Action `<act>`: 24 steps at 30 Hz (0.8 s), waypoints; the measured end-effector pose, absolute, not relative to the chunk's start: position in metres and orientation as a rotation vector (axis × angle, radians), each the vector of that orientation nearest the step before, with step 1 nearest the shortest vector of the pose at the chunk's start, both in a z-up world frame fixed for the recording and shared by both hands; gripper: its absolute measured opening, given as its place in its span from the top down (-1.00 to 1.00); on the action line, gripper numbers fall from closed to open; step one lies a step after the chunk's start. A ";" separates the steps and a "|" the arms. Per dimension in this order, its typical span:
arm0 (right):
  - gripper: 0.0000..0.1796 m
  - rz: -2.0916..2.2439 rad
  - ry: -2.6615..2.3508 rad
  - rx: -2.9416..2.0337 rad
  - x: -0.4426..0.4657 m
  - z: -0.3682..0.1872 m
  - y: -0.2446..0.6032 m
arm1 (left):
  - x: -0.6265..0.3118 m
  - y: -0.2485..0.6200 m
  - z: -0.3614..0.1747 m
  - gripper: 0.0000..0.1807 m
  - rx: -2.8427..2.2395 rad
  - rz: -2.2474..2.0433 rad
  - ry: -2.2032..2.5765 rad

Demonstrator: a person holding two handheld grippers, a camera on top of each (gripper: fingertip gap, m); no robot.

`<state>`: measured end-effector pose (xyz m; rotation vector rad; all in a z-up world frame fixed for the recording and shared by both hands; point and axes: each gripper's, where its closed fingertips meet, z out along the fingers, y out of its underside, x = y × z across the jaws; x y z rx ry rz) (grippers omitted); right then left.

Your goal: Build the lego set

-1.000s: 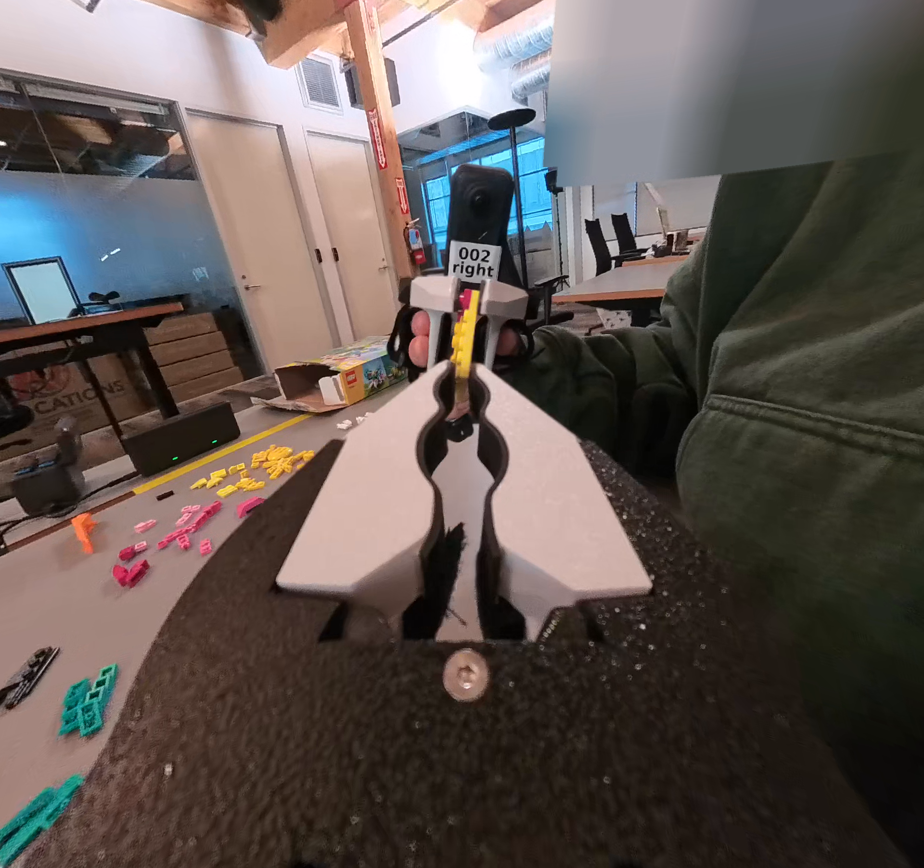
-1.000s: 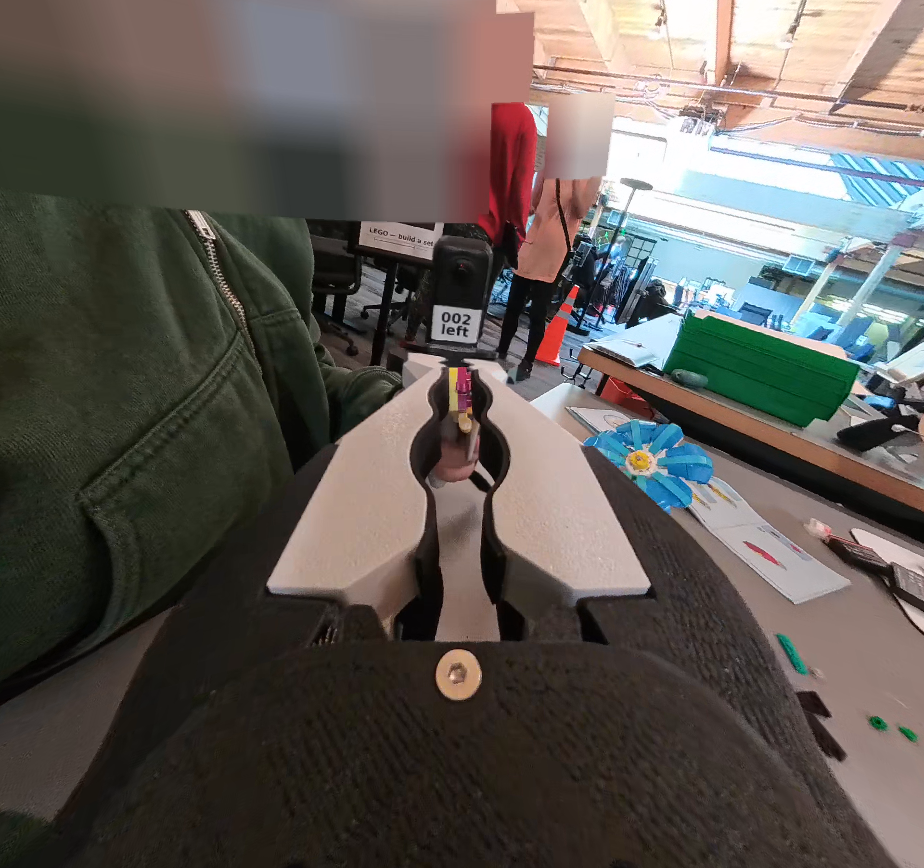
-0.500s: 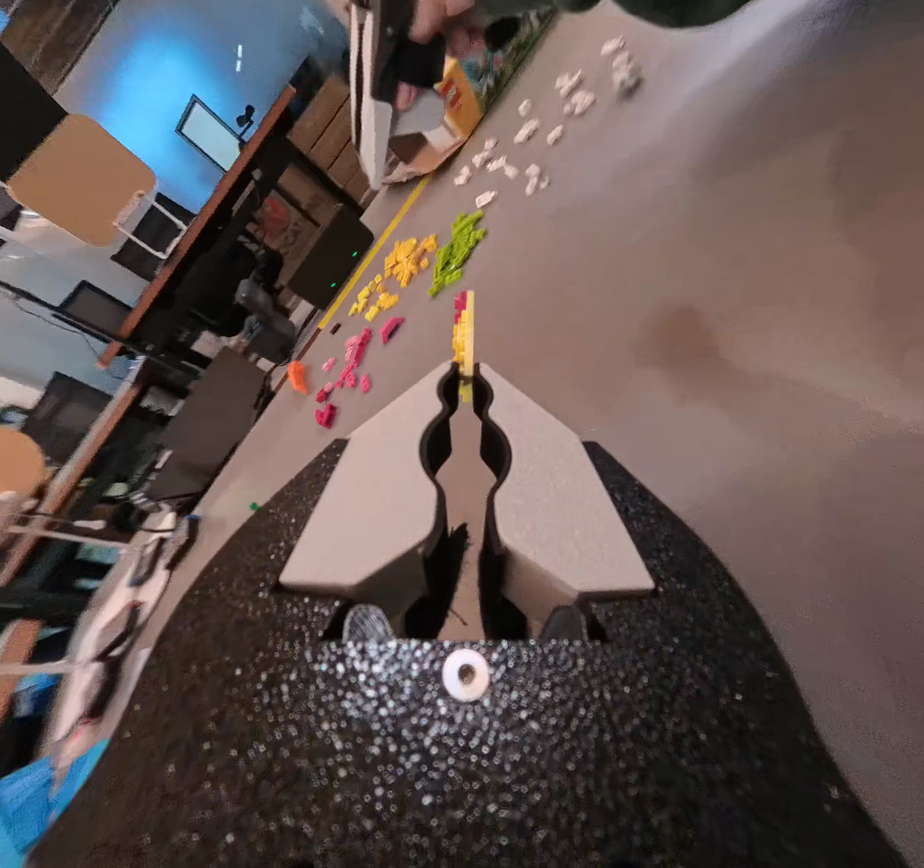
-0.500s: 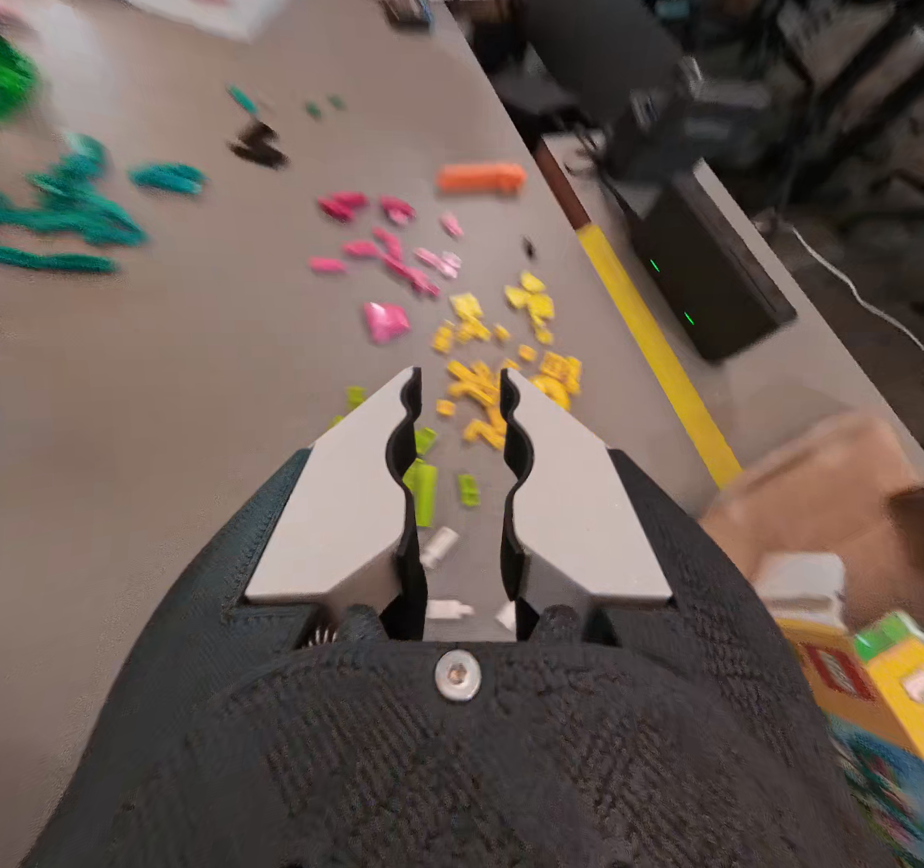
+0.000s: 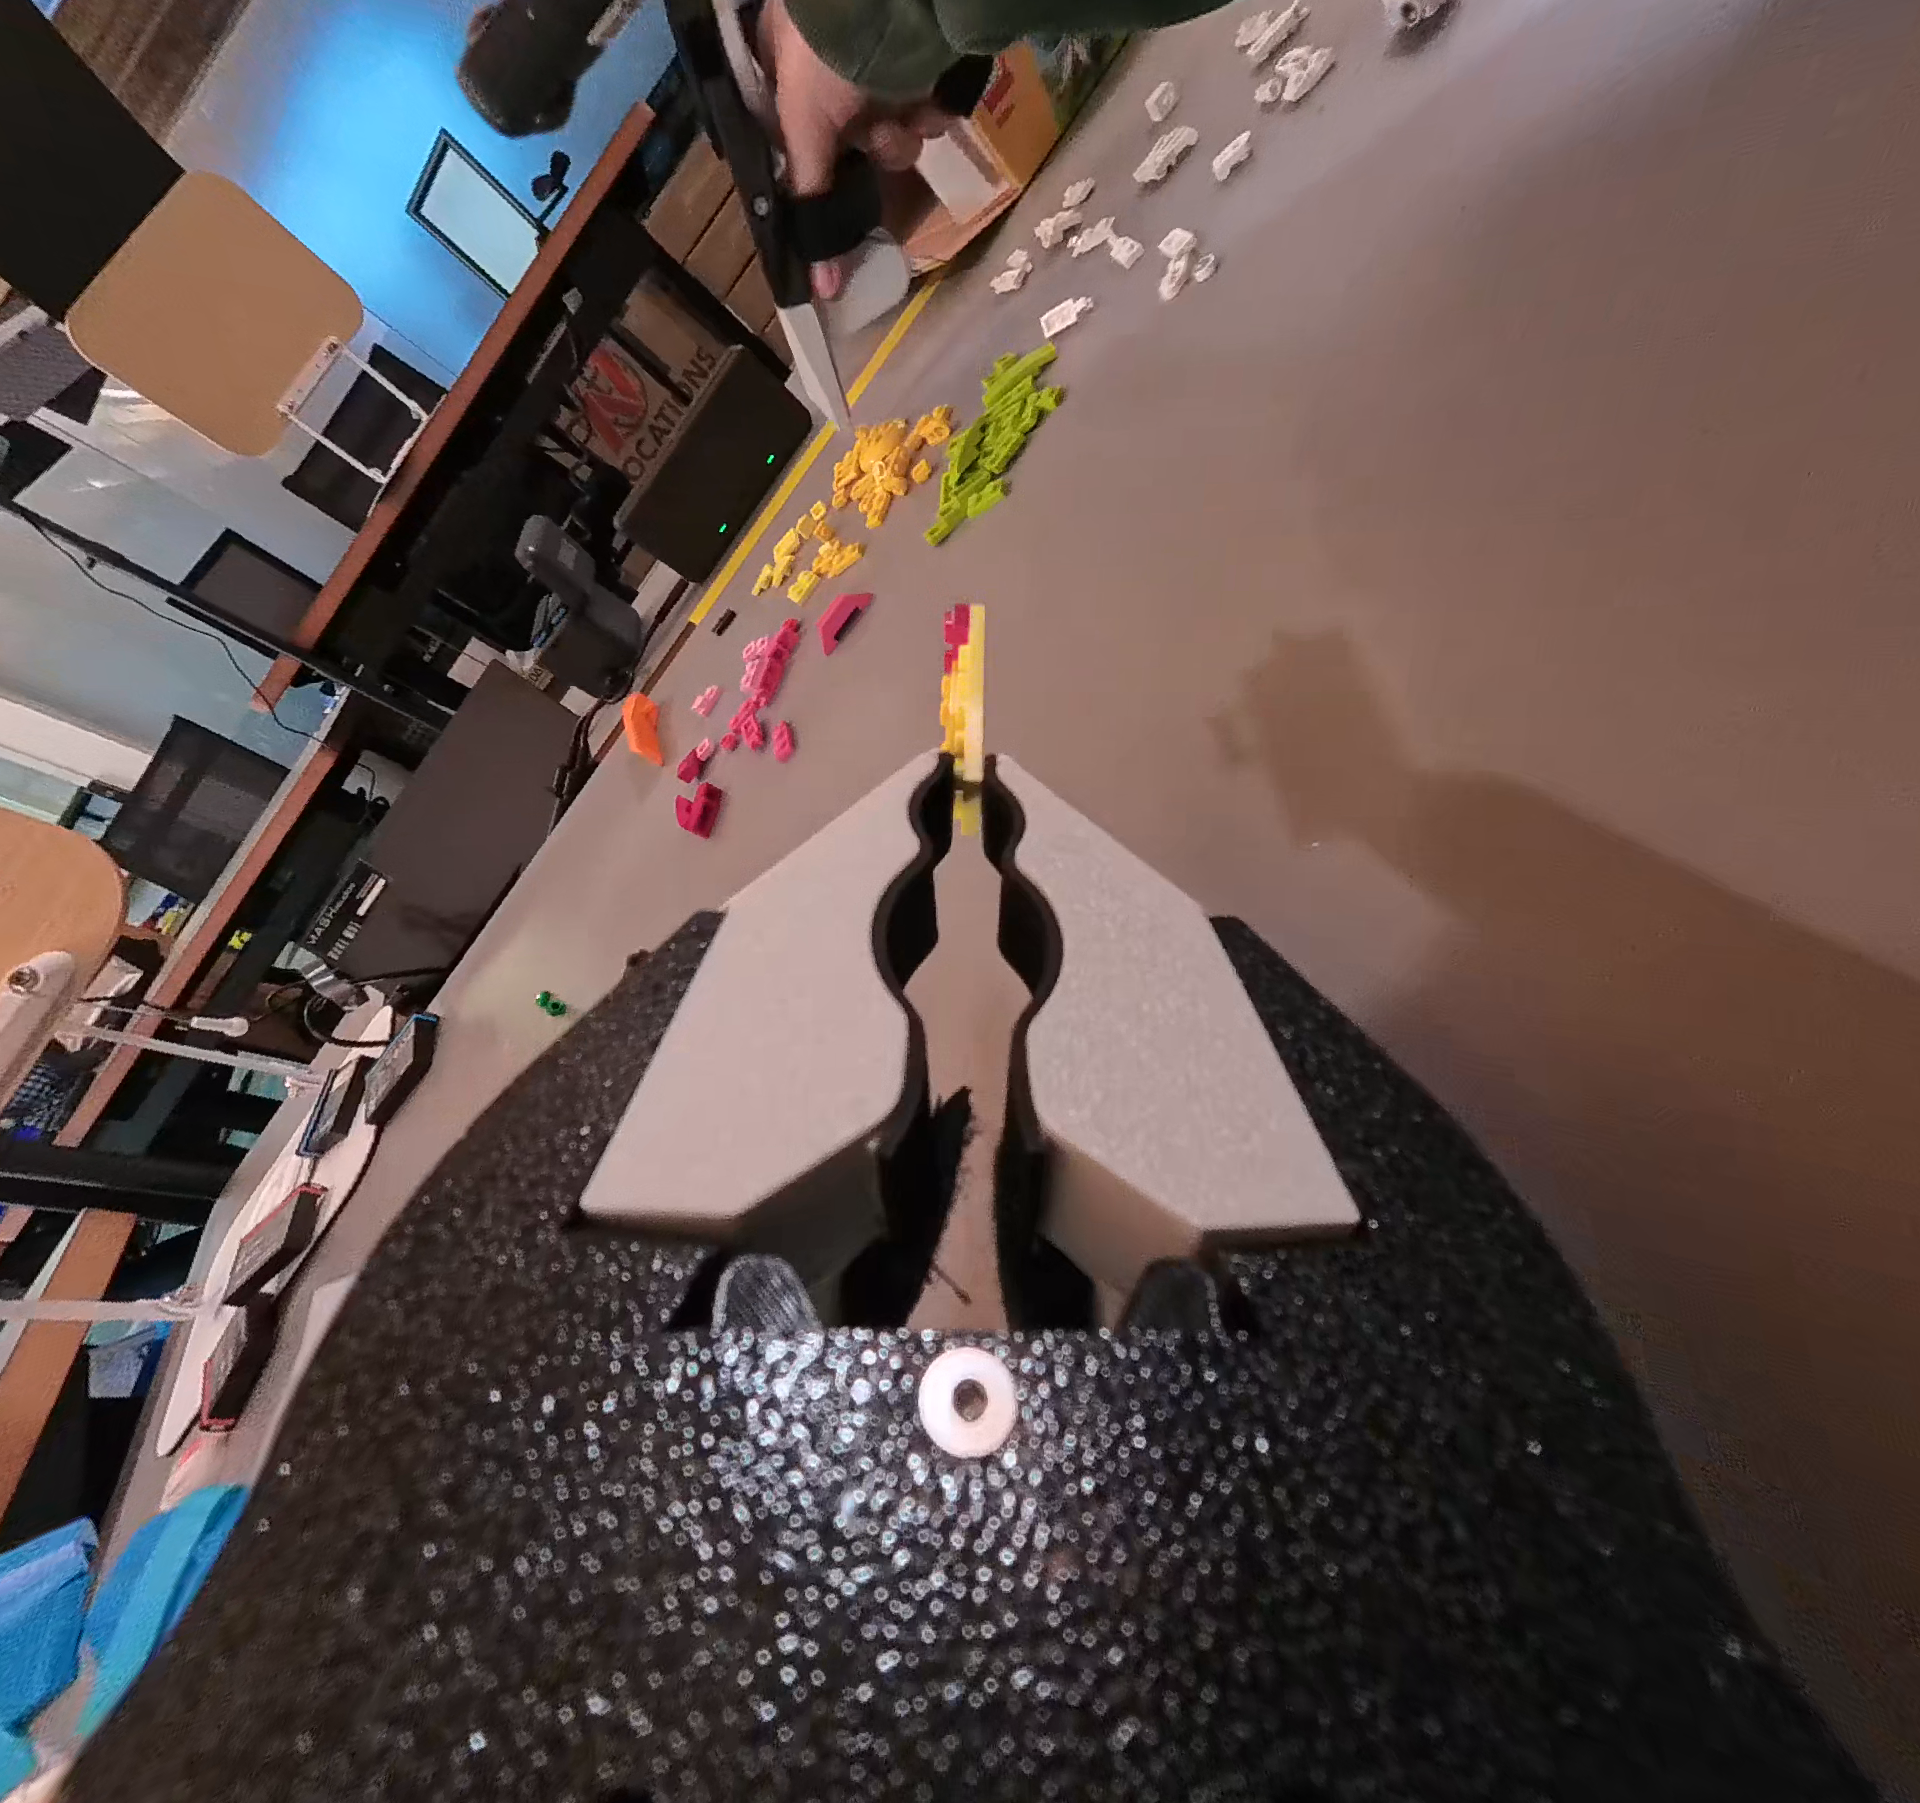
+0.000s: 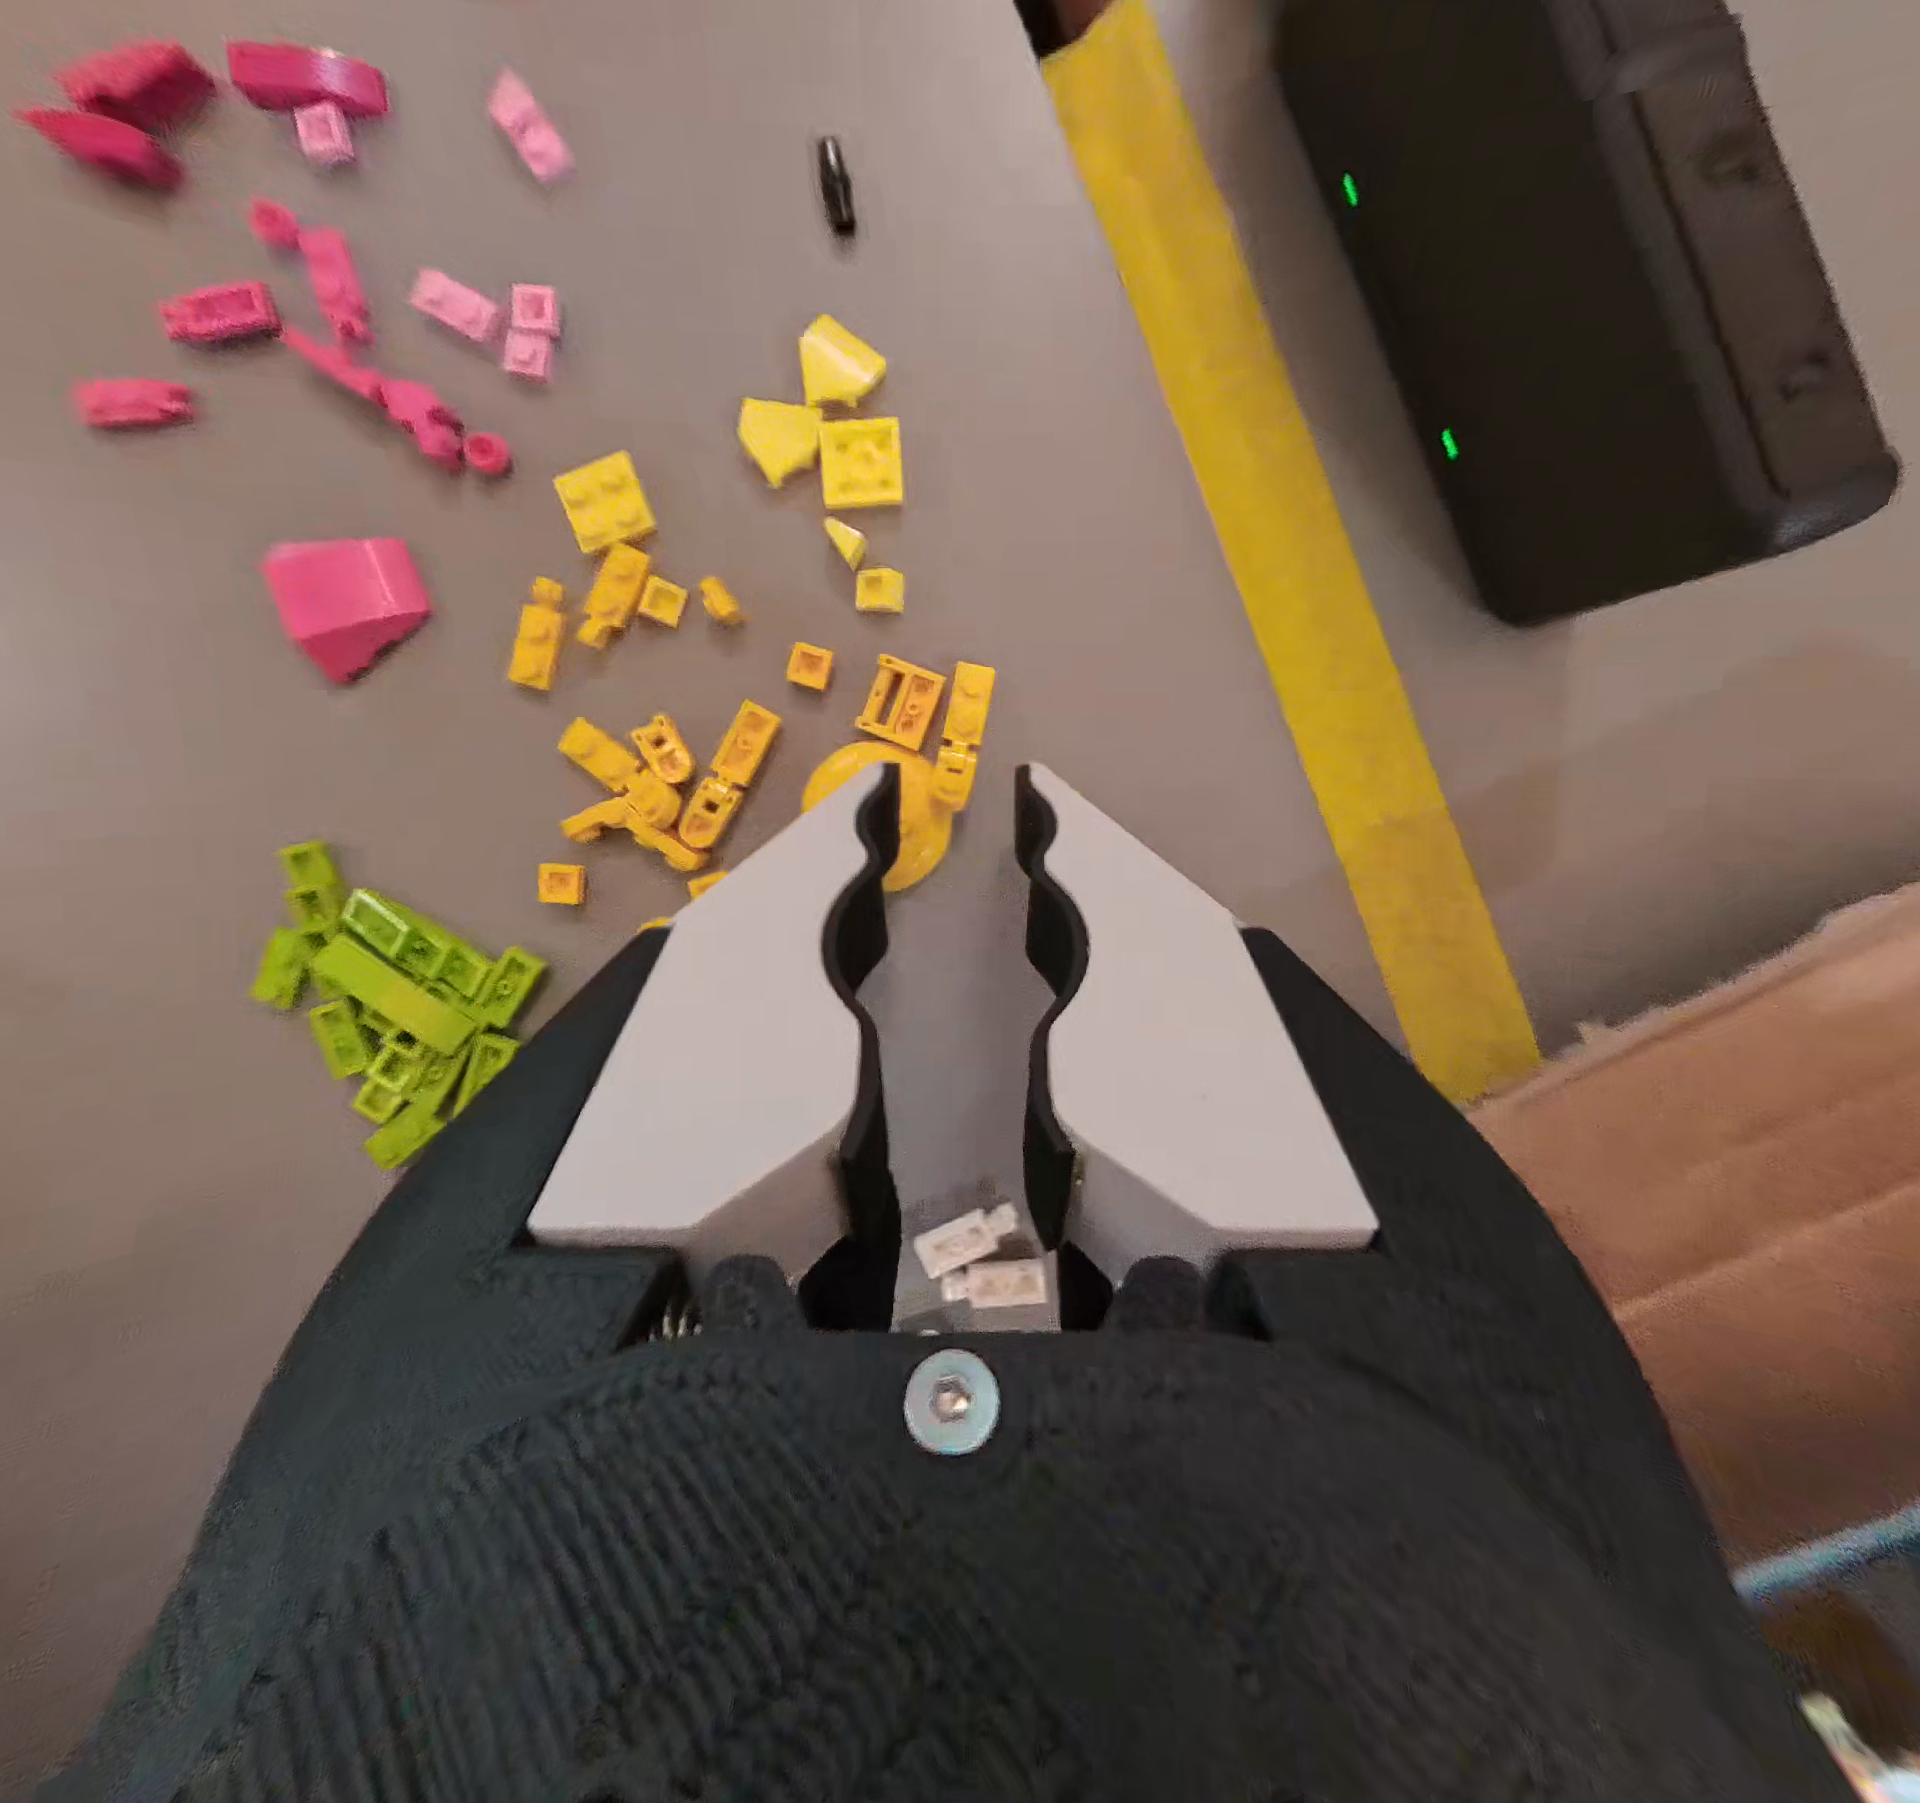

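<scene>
My left gripper [image 5: 967,766] is shut on a thin yellow and magenta lego assembly [image 5: 964,683] and holds it edge-on above the grey table. My right gripper [image 6: 951,779] is open and empty. It hangs just over the pile of yellow pieces [image 6: 707,766], with a round yellow piece [image 6: 902,818] between and under its tips. In the left wrist view the right gripper [image 5: 816,366] shows farther off, its tips pointing down at the yellow pile [image 5: 878,475].
Sorted piles lie on the table [image 5: 1455,506]: magenta pieces [image 6: 312,299], lime green pieces [image 6: 400,995], white pieces [image 5: 1174,205], an orange piece [image 5: 642,727]. A yellow tape strip [image 6: 1247,465] marks the table edge, with a black box [image 6: 1558,226] beyond. A cardboard box [image 6: 1745,1182] is at right. My hands' fingertips stand some 30 cm from each other.
The grippers faced each other, both on the assembly. The right gripper let go, opened and swung down over the yellow pile. The left gripper kept the assembly and turned toward the table.
</scene>
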<state>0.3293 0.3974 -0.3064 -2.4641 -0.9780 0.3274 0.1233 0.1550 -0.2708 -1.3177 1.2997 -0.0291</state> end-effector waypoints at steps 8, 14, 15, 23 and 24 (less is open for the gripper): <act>0.88 0.556 -0.973 -2.508 0.318 -0.310 0.384 | 0.120 0.158 -0.271 0.97 -1.370 -0.098 1.256; 0.85 0.492 -0.981 -2.480 0.316 -0.307 0.390 | 0.120 0.158 -0.271 0.97 -1.374 -0.108 1.250; 0.85 0.480 -0.976 -2.473 0.316 -0.305 0.391 | 0.119 0.158 -0.271 0.97 -1.378 -0.111 1.246; 0.84 0.545 -1.115 -2.534 0.310 -0.304 0.351 | 0.119 0.158 -0.270 0.97 -1.389 -0.139 1.236; 0.82 0.552 -1.134 -2.556 0.313 -0.307 0.344 | 0.120 0.157 -0.270 0.97 -1.390 -0.141 1.237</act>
